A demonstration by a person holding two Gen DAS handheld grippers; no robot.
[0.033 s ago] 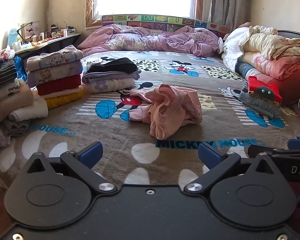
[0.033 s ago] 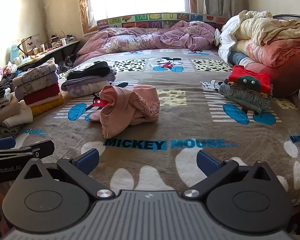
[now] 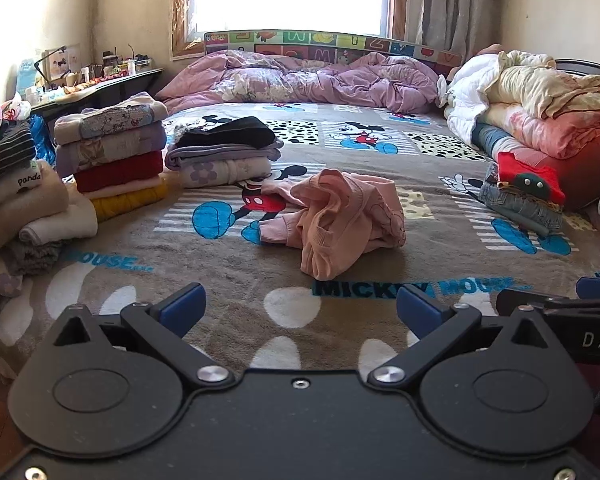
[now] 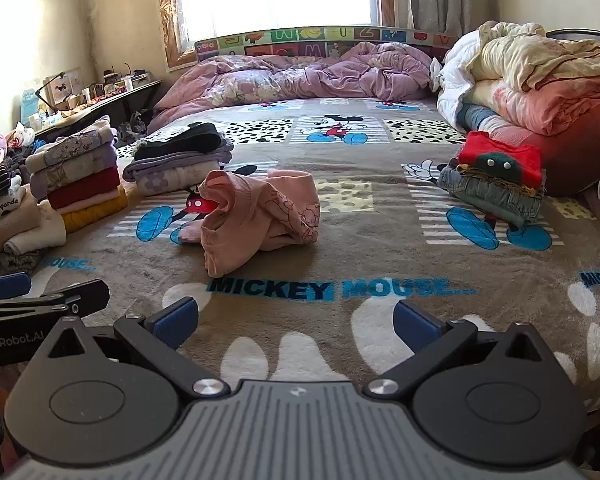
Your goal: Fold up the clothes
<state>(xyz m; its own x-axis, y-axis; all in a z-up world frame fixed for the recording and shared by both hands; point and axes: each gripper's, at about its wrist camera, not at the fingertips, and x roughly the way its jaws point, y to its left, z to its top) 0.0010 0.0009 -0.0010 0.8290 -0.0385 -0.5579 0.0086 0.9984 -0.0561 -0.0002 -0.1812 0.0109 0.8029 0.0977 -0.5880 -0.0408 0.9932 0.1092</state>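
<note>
Home bedroom: bed [image 3: 340, 280], rumpled duvet [image 3: 300, 80], folded clothes stacks [image 3: 112, 148].

The blanket [image 4: 380, 240] reads "MICKEY MOUSE..." at six o'clock. A folded cream garment [image 3: 28, 184] at nine o'clock says "panda". The left gripper [image 4: 40, 304] bears "GenRobot.AI"; the right gripper [image 3: 560, 312] shows "DAS", cut off.

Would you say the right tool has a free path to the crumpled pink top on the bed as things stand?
Probably yes. The right tool is open and empty, and only bare blanket lies between it and the pink top. The folded stacks sit off to the sides, and the left tool is beside it, not ahead.
</note>
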